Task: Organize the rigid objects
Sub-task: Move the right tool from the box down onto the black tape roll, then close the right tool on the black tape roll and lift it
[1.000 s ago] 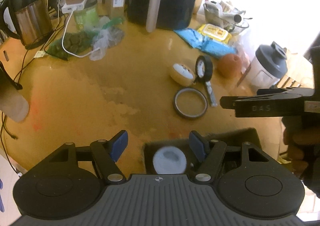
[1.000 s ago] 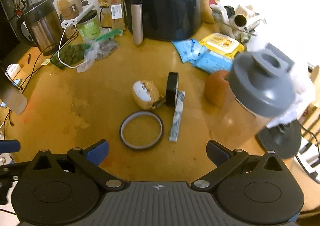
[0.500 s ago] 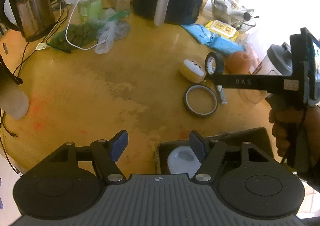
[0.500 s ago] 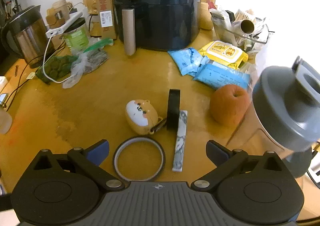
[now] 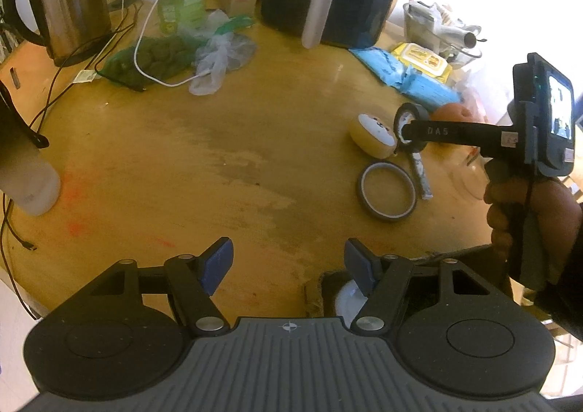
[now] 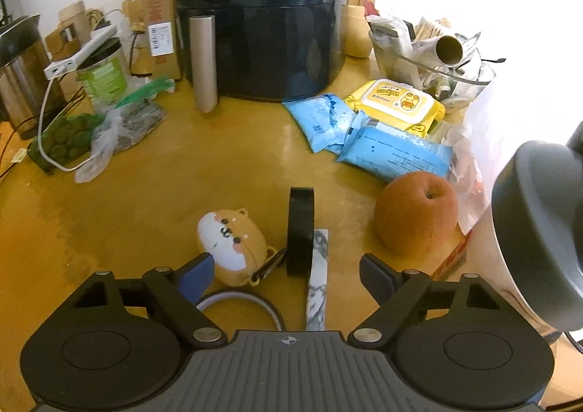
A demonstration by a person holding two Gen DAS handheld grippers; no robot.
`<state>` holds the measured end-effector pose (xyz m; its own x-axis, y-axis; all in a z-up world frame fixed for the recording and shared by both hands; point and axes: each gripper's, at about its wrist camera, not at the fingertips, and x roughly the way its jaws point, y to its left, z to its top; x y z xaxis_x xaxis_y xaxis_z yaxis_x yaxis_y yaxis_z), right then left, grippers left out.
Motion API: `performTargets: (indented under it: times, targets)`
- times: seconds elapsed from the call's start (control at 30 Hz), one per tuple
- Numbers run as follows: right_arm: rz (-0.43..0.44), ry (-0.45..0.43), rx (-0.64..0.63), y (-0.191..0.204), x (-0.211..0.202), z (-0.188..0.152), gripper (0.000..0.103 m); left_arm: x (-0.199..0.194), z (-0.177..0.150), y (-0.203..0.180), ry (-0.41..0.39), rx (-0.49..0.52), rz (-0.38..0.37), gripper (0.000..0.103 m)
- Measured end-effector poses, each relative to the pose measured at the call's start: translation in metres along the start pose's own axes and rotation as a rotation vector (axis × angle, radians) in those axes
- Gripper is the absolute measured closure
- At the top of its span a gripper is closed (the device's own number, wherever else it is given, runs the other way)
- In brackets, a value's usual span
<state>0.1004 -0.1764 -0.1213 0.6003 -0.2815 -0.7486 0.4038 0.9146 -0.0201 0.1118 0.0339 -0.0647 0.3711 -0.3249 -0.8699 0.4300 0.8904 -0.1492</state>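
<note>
The right gripper hung over the yellow desk, its jaws closing with the upright black tape roll between them, untouched; the dog-faced case stood just beside the roll; the left gripper held nothing, jaws partly open.

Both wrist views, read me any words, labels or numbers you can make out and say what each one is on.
"DAS": on a finger of the right gripper, left wrist view.
Yellow wipes pack: duck picture and small print, too blurred to read.
Blue packs: print too small.
Cardboard box: red characters and a barcode label, unreadable.
Green tub: label blurred.
Air fryer: dial marks unreadable.
</note>
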Motion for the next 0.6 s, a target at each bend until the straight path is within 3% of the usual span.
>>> performTargets:
  times: [0.17, 0.23, 0.6]
  targets:
    - [-0.027, -0.006, 0.018, -0.002, 0.013, 0.007, 0.026, 0.000, 0.003, 0.010, -0.005, -0.021, 0.001, 0.036]
    - [-0.034, -0.005, 0.023, -0.002, 0.019, 0.010, 0.036, 0.001, 0.004, 0.013, -0.007, -0.028, 0.002, 0.036]
    - [-0.062, 0.033, 0.008, 0.000, 0.044, 0.013, 0.065, 0.001, 0.008, 0.027, -0.020, -0.063, 0.008, 0.036]
